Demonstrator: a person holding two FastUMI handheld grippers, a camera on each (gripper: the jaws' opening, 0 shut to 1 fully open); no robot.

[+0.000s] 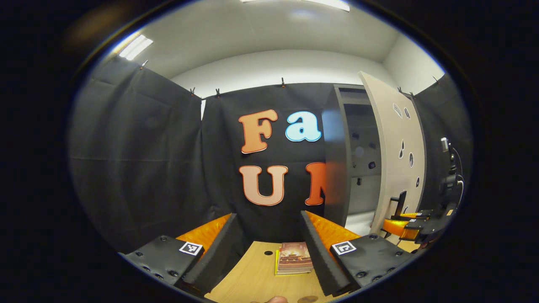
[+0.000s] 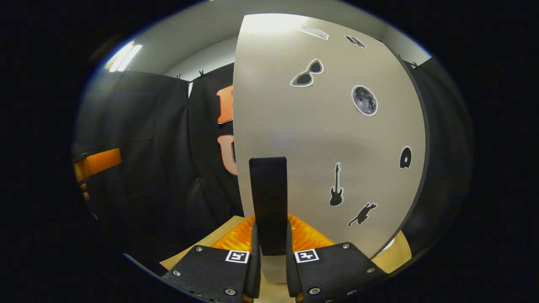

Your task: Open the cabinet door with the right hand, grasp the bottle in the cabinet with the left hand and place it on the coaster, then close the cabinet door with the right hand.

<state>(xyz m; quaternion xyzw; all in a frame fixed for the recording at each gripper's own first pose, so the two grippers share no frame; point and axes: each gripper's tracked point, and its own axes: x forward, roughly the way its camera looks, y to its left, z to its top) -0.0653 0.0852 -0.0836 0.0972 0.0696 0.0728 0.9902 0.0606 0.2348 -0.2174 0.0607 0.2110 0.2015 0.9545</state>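
The tall cabinet (image 1: pixel 334 160) stands at the right of the left gripper view, its beige door (image 1: pixel 396 160) swung wide open. The inside (image 1: pixel 362 168) is dim with small dark shapes, and I cannot make out a bottle there. My right gripper (image 2: pixel 269 229) is shut on the door's black upright handle (image 2: pixel 268 198). The same gripper (image 1: pixel 406 225) appears at the handle (image 1: pixel 398 202) from the other hand. My left gripper (image 1: pixel 267 216) is open and holds nothing, above the wooden table (image 1: pixel 252 277). A reddish square pad (image 1: pixel 294 257), like a coaster or thin book, lies between its fingers.
The sticker-covered door (image 2: pixel 328 139) stands close in front of the right gripper. A small hole (image 1: pixel 268 253) is in the tabletop by the pad. A round brown thing (image 1: pixel 308 299) lies at the near table edge. Black cloth walls surround the booth.
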